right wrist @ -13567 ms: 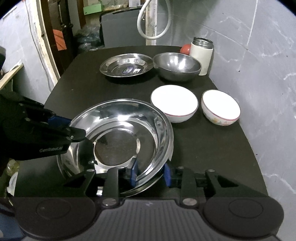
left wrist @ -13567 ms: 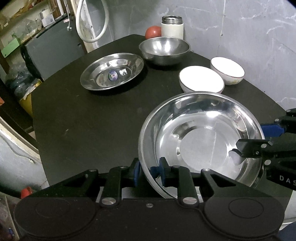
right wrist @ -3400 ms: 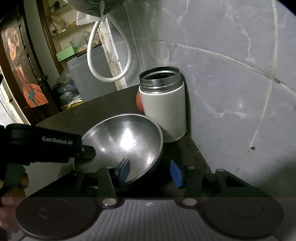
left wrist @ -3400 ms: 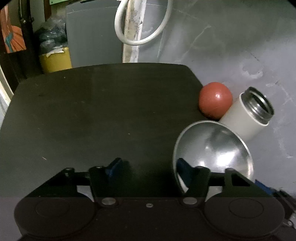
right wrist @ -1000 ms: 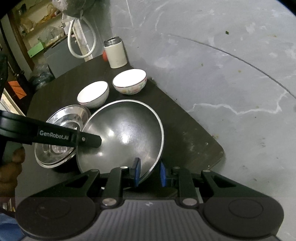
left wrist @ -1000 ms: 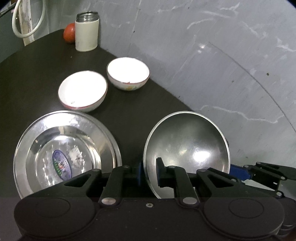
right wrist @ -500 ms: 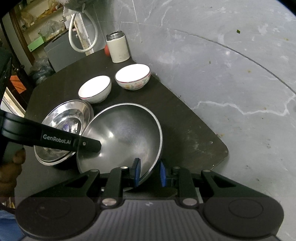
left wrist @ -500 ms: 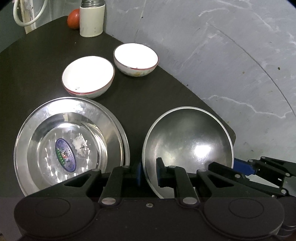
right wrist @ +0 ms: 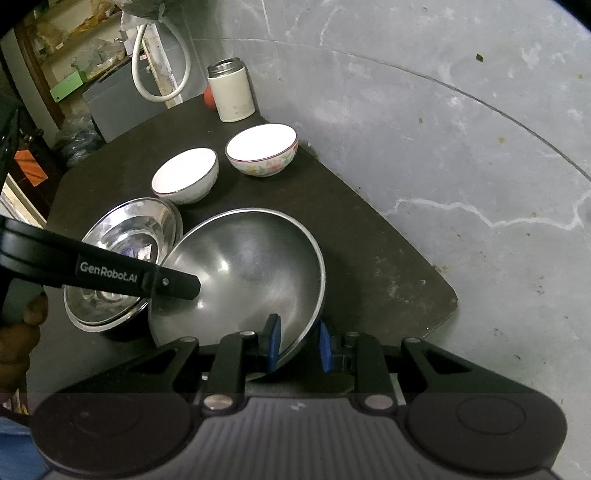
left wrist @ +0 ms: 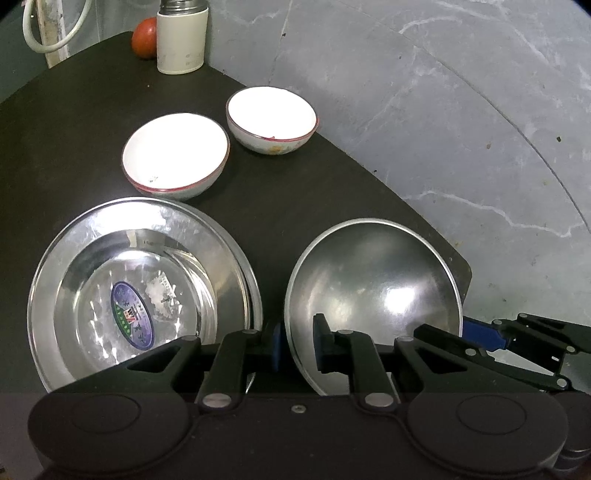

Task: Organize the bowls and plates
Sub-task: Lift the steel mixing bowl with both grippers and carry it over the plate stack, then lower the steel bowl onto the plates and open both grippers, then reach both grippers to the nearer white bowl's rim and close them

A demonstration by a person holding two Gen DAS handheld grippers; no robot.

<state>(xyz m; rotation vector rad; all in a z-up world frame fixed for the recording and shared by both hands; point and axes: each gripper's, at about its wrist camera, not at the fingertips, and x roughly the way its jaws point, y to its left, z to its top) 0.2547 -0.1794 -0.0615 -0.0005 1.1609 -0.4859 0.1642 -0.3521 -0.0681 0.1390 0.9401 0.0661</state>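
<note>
A deep steel bowl (left wrist: 373, 288) is at the table's near right corner, tilted, right beside the stacked steel plates (left wrist: 144, 288). My left gripper (left wrist: 297, 345) is shut on its left rim. My right gripper (right wrist: 297, 347) is shut on the rim at the opposite side, and its blue pad shows in the left wrist view past the bowl. In the right wrist view the steel bowl (right wrist: 243, 266) touches the plates (right wrist: 122, 236). I cannot tell whether it rests on the table. Two white bowls (left wrist: 175, 153) (left wrist: 271, 114) stand apart behind the plates.
A white flask (left wrist: 181, 37) and a red ball (left wrist: 144, 32) stand at the far corner by the grey wall. The black table (left wrist: 55, 129) has bare surface on the left. Its rounded edge (right wrist: 443, 295) runs close to the bowl. A hand (right wrist: 18, 332) holds the left gripper.
Both grippers have carried the steel bowl a little lower and nearer to the stacked plates. Both grips on its rim are unchanged.
</note>
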